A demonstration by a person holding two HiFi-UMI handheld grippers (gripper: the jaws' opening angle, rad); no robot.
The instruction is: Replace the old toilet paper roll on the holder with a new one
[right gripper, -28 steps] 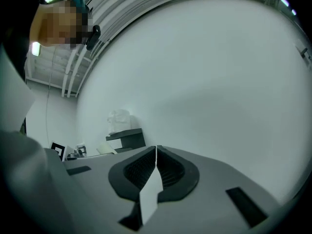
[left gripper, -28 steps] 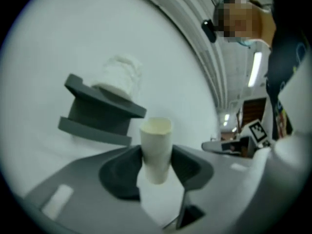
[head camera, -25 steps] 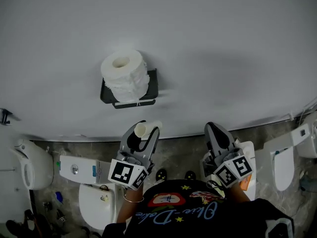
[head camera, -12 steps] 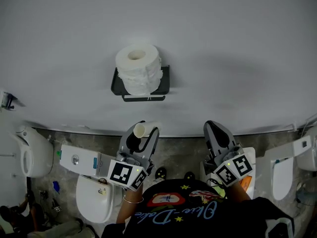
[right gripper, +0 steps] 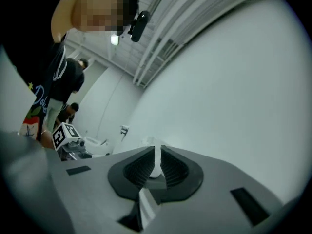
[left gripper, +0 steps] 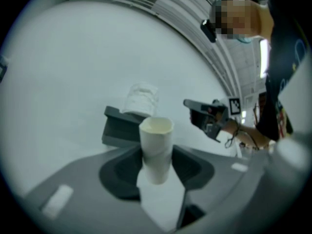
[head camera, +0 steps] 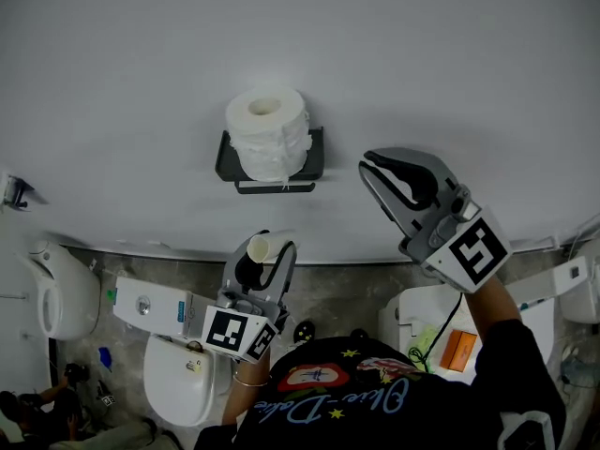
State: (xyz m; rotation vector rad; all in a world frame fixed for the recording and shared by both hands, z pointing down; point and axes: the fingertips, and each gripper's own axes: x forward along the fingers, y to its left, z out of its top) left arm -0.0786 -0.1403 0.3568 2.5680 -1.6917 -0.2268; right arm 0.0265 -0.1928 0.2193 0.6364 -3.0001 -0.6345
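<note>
A full white toilet paper roll [head camera: 267, 129] stands upright on the black wall holder [head camera: 316, 160]. Below the holder, my left gripper [head camera: 266, 245] is shut on an empty cardboard tube [head camera: 258, 248]. In the left gripper view the tube [left gripper: 156, 147] stands upright between the jaws, with the holder [left gripper: 118, 126] and roll [left gripper: 142, 97] beyond it. My right gripper [head camera: 373, 169] is raised just right of the holder, shut and empty. Its jaws [right gripper: 156, 165] meet with nothing between them, and the roll [right gripper: 147, 141] peeks out behind them.
A plain white wall [head camera: 422, 54] carries the holder. On the floor below stand a toilet [head camera: 183, 382] with its tank [head camera: 155, 309], a urinal [head camera: 61, 312] at the left and another fixture [head camera: 539, 317] at the right. An orange thing [head camera: 459, 350] lies by my right arm.
My right gripper has risen from beside my body to holder height and rolled over, still shut. My left gripper has kept the tube and shifted only a little.
</note>
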